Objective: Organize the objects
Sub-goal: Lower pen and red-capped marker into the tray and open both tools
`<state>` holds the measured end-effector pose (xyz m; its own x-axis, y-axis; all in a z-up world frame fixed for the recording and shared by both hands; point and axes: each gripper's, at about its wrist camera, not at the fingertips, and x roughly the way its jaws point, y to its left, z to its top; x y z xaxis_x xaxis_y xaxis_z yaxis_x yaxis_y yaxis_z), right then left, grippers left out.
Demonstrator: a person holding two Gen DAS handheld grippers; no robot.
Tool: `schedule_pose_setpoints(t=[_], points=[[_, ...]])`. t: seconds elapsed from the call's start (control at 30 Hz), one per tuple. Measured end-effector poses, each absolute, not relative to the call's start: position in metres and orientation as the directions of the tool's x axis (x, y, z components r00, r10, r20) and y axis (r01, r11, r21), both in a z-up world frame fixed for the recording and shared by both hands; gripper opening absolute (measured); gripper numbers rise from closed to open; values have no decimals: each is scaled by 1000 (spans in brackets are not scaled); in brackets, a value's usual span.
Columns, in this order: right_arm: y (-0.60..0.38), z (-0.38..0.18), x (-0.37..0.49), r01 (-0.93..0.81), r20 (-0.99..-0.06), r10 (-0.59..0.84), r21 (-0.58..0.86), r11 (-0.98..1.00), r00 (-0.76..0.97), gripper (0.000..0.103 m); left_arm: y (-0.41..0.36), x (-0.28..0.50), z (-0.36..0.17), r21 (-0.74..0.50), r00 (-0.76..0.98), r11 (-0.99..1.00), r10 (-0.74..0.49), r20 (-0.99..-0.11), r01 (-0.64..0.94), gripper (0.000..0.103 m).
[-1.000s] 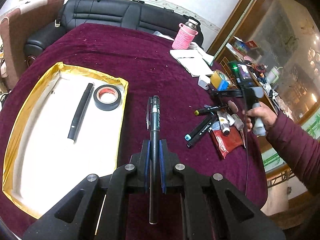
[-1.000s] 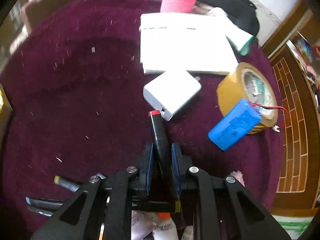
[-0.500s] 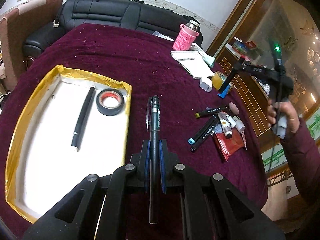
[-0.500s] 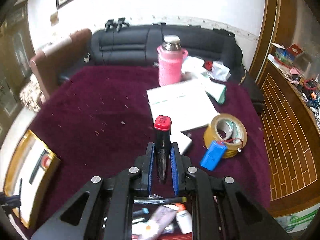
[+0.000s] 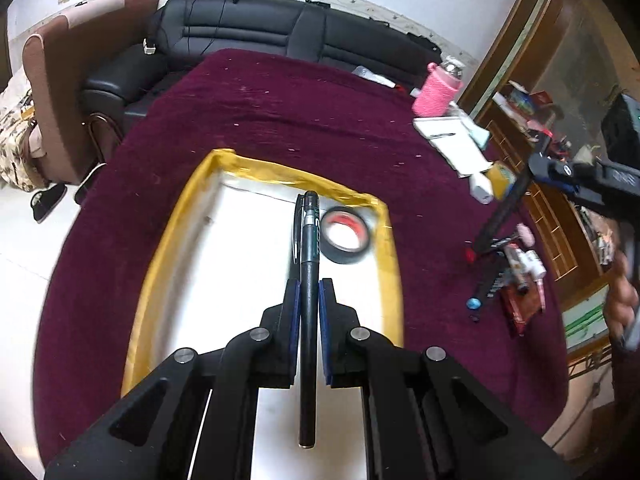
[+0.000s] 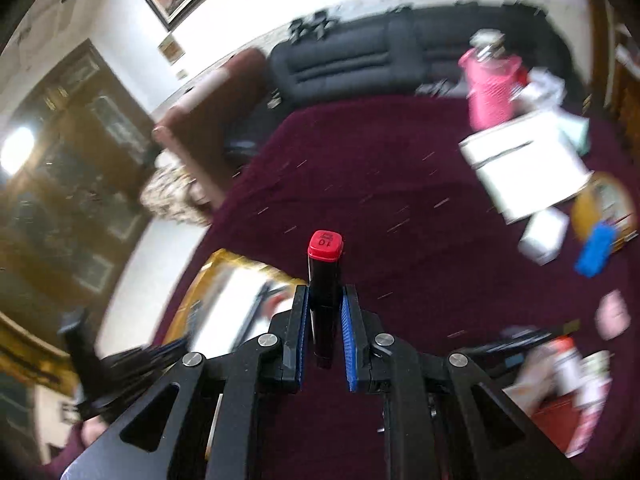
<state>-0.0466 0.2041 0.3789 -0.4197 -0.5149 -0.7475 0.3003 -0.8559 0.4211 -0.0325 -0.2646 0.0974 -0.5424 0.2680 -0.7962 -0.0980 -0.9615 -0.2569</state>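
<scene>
My left gripper [image 5: 307, 292] is shut on a black pen [image 5: 309, 264] and holds it over the white tray with a gold rim [image 5: 168, 240]. A roll of black tape [image 5: 345, 235] lies in the tray's far right corner. My right gripper [image 6: 323, 300] is shut on a black marker with a red cap [image 6: 325, 268], held above the maroon tablecloth and pointing toward the tray [image 6: 224, 264]. In the left wrist view the right gripper [image 5: 532, 168] holds the marker [image 5: 500, 216] tilted down at the right. Loose markers and tubes [image 5: 516, 264] lie on the cloth there.
A pink bottle [image 5: 438, 90], a white notebook [image 5: 456, 146], a white charger [image 6: 544, 236], a yellow tape roll [image 6: 600, 208] and a blue battery pack [image 6: 596, 252] sit at the table's far right. A black sofa [image 5: 280, 36] stands behind the table.
My left gripper moved left with the pen, from over the cloth to over the tray. My right gripper lifted the red-capped marker and swung left toward the tray.
</scene>
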Motion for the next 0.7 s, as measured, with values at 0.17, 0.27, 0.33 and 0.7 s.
schedule_pose_setpoints(t=[0.17, 0.27, 0.33, 0.7], points=[[140, 341, -43, 304, -750, -601, 525, -795, -278, 14, -277, -57, 82, -218, -517, -969, 247, -820, -117, 7], [102, 316, -47, 298, -761, -618, 554, -777, -198, 14, -281, -72, 70, -203, -496, -971, 238, -835, -126, 7], [83, 297, -52, 273, -764, -629, 580, -768, -145, 14, -283, -81, 61, -198, -480, -971, 237, -844, -132, 7], [28, 227, -96, 97, -785, -615, 608, -788, -75, 13, -292, -102, 45, -163, -460, -978, 205, -864, -129, 7]])
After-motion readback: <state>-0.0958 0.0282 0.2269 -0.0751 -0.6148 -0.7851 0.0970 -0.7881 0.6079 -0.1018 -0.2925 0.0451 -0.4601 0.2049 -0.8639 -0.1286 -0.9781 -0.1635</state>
